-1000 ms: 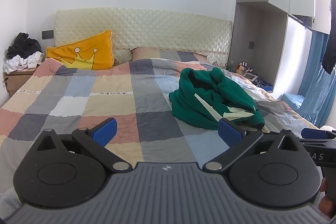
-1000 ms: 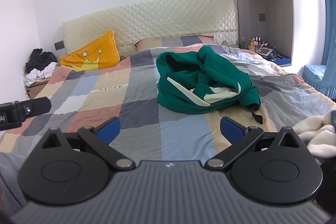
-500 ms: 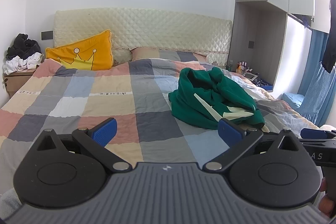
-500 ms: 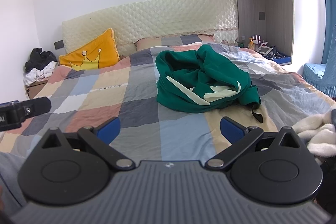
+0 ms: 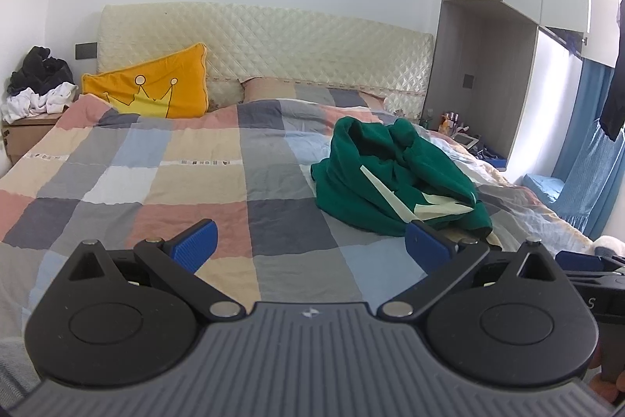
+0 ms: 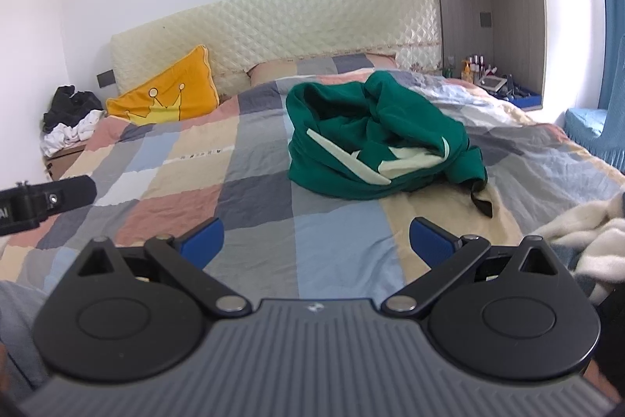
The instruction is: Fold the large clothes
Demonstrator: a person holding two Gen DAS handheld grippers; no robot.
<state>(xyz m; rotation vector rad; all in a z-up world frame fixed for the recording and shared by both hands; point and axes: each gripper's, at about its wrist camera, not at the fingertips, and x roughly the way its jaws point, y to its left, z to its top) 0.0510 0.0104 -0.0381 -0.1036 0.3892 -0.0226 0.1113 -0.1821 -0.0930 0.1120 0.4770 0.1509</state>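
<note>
Left wrist view: crumpled dark green sweatshirt with pale cream stripes (image 5: pixel 394 186) heaped on the checked patchwork quilt in grey, blue, peach and beige (image 5: pixel 203 178), ahead and to the right of the left gripper (image 5: pixel 310 245), well apart from its blue-padded fingers (image 5: pixel 195 245), which stand spread wide and hold nothing. Right wrist view: same garment (image 6: pixel 371 147) almost straight ahead of the right gripper (image 6: pixel 316 241), slightly to its right, also well apart; blue pads likewise wide apart, empty. Nothing grasped yet, no fold begun, so judged as the approach stage. Likely trouble from here: pinching a bunched middle layer instead of a hem or shoulder, since the heap hides every edge and the sleeves lie tangled inside, which would lift the whole lump rather than open it out. Also possible: catching the quilt along with the fabric when closing low on the soft bed, dragging the cover into wrinkles. Another risk: snagging the small black strap or tag (image 6: pixel 481 204) trailing from the near right edge of the garment, or brushing the fluffy white cloth (image 6: pixel 582 229) lying just to the right of the right gripper and pulling it into the work area. Orange triangular cushion with a crown drawing (image 5: pixel 152 90) far off by the headboard, no obstacle.
</note>
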